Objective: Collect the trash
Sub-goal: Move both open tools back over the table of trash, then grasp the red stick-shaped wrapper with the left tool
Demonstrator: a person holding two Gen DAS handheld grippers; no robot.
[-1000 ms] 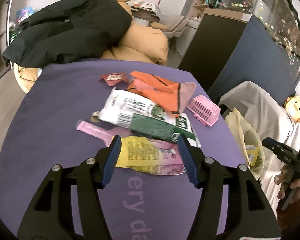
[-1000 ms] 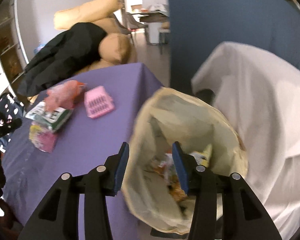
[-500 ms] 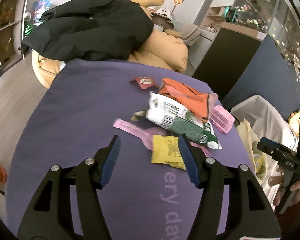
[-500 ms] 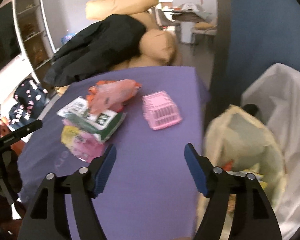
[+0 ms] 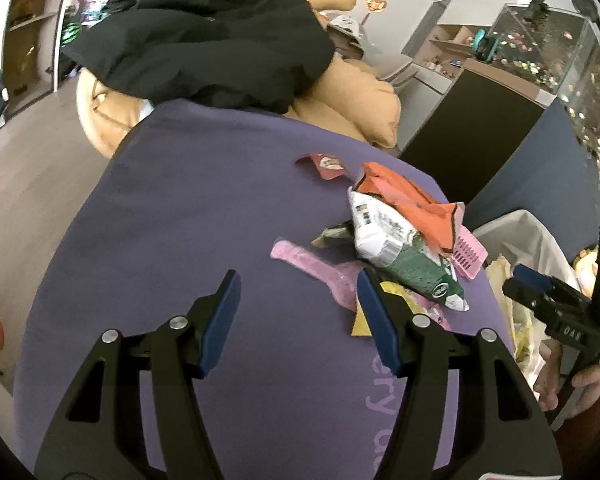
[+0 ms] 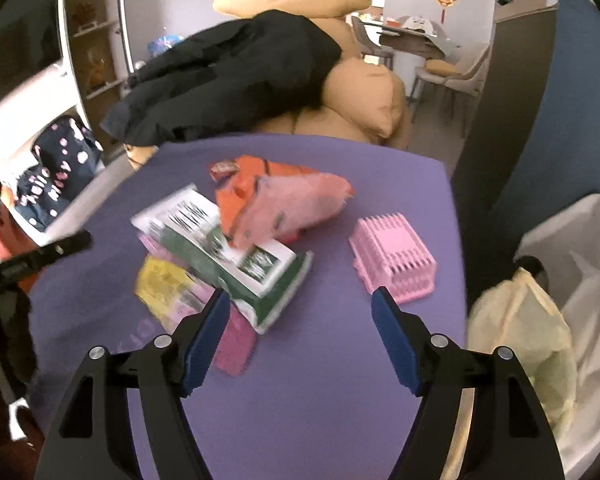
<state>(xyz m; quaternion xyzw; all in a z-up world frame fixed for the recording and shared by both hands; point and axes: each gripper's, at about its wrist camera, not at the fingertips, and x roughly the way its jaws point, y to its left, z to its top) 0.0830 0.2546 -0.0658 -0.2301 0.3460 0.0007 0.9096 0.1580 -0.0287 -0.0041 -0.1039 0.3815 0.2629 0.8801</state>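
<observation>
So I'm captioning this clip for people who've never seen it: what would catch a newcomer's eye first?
Likely the pile of wrappers on the purple table: an orange bag lying on a green-and-white bag, with a yellow wrapper beside them. A pink basket sits upside down to the right, apart from the pile. Past the table's right edge stands the yellowish trash bag; both claws hang open and empty.

Tan sofa (image 6: 364, 92), pale wood floor (image 5: 24, 184)

ahead of my right tool i count one green-and-white packet (image 6: 236, 256), one orange wrapper (image 6: 252, 176), one yellow wrapper (image 6: 164, 288), one small red wrapper (image 5: 327, 164), one pink scoop (image 5: 312, 268), one pink basket (image 6: 392, 256), one trash bag (image 6: 520, 340) to its right.
</observation>
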